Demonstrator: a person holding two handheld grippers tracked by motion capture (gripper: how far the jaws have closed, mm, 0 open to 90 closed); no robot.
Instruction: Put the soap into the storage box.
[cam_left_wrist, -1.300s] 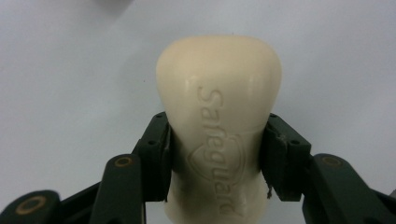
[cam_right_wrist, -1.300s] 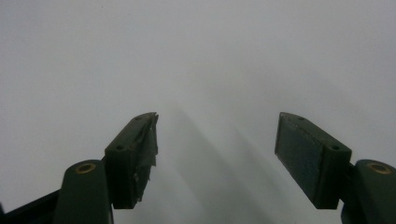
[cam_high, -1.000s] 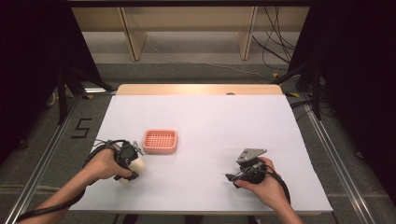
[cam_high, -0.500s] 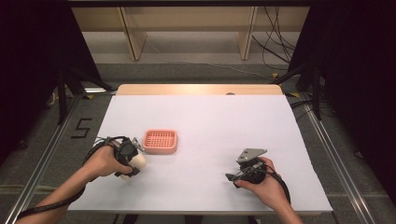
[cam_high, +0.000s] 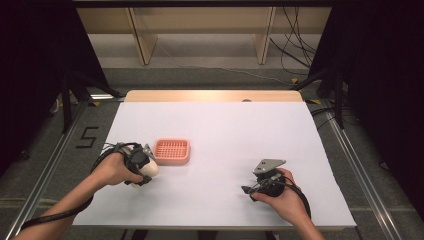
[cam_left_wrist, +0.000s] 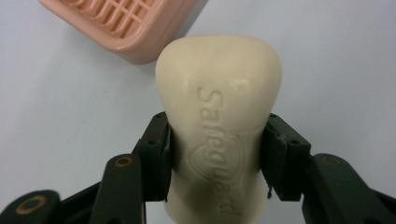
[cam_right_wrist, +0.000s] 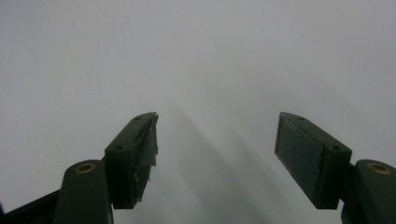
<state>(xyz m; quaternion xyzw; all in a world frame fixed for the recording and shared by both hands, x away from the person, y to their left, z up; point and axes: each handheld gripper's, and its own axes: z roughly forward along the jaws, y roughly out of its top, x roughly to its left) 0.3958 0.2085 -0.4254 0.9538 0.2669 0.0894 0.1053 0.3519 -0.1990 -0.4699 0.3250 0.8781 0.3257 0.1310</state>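
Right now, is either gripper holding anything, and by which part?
The left gripper is shut on the soap bar, clamped across its narrower lower half, both long sides. The right gripper is open, holding nothing.

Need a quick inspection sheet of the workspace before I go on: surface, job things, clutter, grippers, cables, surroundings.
Surface: white table, wooden strip at its far edge.
Job's things: cream soap bar stamped Safeguard, held just short of the pink slatted soap dish, which looks empty.
Clutter: nothing seen.
Grippers: left gripper shut on the soap bar, fingers clamping its sides; right gripper open, holding nothing, low over bare table at the near right.
Cables: one trails from each gripper along the forearm; more lie on the floor far right.
Surroundings: wooden shelf frame beyond the table, dark curtains either side, a 5 marked on the floor.
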